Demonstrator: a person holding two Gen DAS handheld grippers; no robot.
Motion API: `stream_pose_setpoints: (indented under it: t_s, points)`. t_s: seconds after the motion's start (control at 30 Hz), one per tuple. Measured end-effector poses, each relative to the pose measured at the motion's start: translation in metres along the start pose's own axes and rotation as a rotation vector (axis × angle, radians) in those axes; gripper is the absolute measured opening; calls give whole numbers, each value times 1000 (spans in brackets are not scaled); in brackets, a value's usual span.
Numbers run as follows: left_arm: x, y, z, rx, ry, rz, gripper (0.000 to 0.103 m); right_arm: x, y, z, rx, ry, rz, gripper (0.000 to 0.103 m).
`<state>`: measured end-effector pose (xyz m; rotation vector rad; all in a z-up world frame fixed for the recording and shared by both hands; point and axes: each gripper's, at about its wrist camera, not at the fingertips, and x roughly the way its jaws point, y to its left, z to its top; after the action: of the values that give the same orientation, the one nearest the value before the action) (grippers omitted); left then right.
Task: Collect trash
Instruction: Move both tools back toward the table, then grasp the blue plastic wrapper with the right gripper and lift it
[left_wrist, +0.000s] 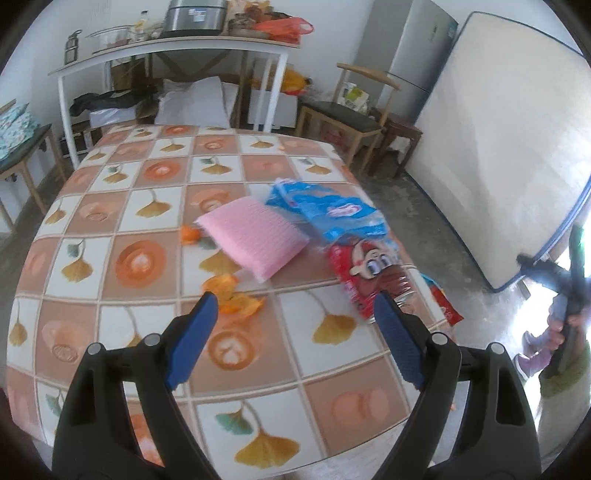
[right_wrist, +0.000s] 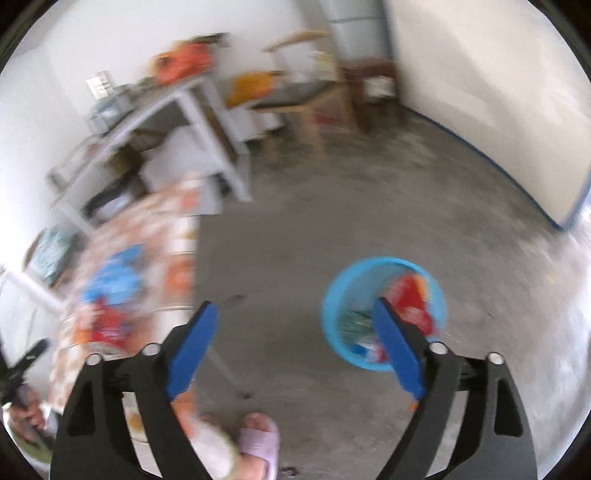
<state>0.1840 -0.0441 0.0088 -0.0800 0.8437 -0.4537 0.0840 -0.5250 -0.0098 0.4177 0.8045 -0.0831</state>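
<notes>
Overhead, both tools released and empty: left tool (left_wrist: 295, 314) above table trash, right tool (right_wrist: 295, 321) near blue bin (right_wrist: 343, 295)

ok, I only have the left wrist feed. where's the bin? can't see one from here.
Observer: On the floor beside the table, a blue bin, seen in the right wrist view.
Operator: Anything in it?
Observer: Yes, a red wrapper and other blurred packaging.
Operator: Right tool carrying something?
Observer: No. The right tool is open and empty, over bare floor next to the bin.
Operator: Anything near the bin?
Observer: The person's foot in a lilac slipper stands on the floor in front of it.
</notes>
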Motion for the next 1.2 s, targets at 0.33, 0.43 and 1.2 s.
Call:
stream_pose_setpoints:
  t_s: [0.33, 0.43, 1.2]
  points:
    - [2, 46, -20, -117, 7, 126, 82, 105, 151, 36, -140, 244, 185, 93]
    - [1, 59, -25, -136, 3, 156, 82, 139, 181, 40, -155, 324, 166, 93]
    - [-2, 95, -45, -132, 6, 91, 82, 213, 255, 27, -405, 387, -11, 27]
